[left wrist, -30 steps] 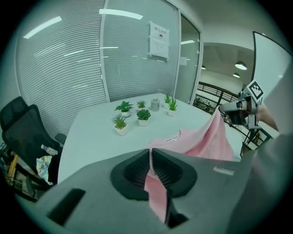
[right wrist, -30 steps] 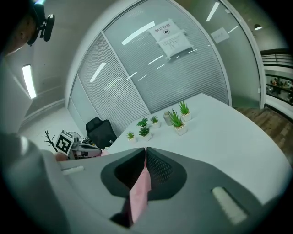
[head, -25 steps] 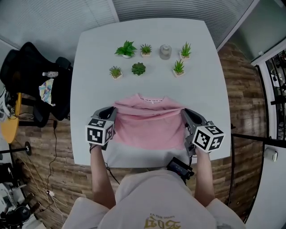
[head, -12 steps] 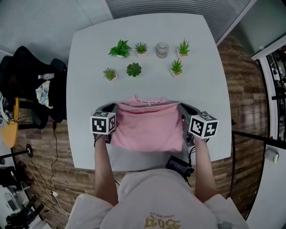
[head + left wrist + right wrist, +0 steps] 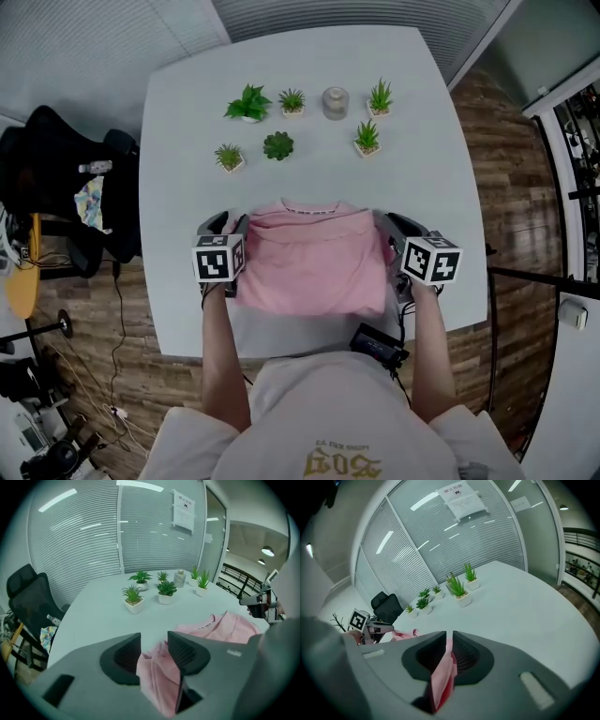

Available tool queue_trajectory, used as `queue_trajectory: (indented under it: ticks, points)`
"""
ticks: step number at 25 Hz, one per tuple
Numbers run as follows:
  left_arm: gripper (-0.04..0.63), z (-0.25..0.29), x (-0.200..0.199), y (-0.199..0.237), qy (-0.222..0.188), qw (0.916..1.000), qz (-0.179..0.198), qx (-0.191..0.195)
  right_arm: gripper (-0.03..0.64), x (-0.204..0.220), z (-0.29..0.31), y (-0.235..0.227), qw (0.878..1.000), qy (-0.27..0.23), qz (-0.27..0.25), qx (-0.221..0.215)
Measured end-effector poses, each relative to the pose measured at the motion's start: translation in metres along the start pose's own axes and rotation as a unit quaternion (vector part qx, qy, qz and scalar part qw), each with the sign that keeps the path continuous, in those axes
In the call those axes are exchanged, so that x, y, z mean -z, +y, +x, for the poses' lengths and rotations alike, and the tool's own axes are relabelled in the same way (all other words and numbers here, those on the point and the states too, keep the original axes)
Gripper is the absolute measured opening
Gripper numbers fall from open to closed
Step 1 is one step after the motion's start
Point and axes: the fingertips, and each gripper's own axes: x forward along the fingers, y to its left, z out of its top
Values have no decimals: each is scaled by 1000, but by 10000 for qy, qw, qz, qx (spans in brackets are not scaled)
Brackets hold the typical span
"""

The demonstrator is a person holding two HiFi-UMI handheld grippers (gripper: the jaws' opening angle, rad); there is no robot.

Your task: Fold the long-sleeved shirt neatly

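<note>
From above, just a folded shirt [image 5: 314,267] flat on table [image 5: 187,141]; up close, lying loose between left gripper's [image 5: 153,639] just-widened jaws and right gripper's [image 5: 449,638] just-parted, narrow ones.

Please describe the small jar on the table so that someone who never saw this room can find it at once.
Look at the white table, past the pink shirt, to the group of small potted plants. In the back row, third from the left in the head view, stands a pale round jar, the only piece there without green leaves.
</note>
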Motion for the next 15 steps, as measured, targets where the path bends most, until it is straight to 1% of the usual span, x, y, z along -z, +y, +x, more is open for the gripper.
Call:
queue_trajectory:
  ticks: [2, 3, 6, 7, 11, 12, 15]
  points:
    - [189, -11, -5, 1, -159, 9999, 42, -25, 40, -4, -11, 5, 9997, -223, 27, 34]
    - [184, -17, -7, -1, -212, 9997, 76, 39, 34, -6, -16, 9, 9994, -329, 12, 57]
    - [125, -35, -10, -14, -306, 9984, 211, 435, 14, -7, -35, 23, 9983, -551, -101, 171]
    - [101, -42, -11, -17, -355, 9977, 251, 522, 12, -7, -42, 28, 9978, -614, -137, 213]
    - [42, -71, -10, -30, -536, 9945, 388, 809, 11, -5, -73, 55, 9951, -936, -181, 256]
    - [12, -78, -9, -34, -582, 9932, 404, 929, 11, -6, -82, 62, 9941, -1034, -194, 255]
    - [9, -100, -7, -46, -776, 9879, 409, 1277, 11, -6, -105, 80, 9900, -1375, -195, 249]
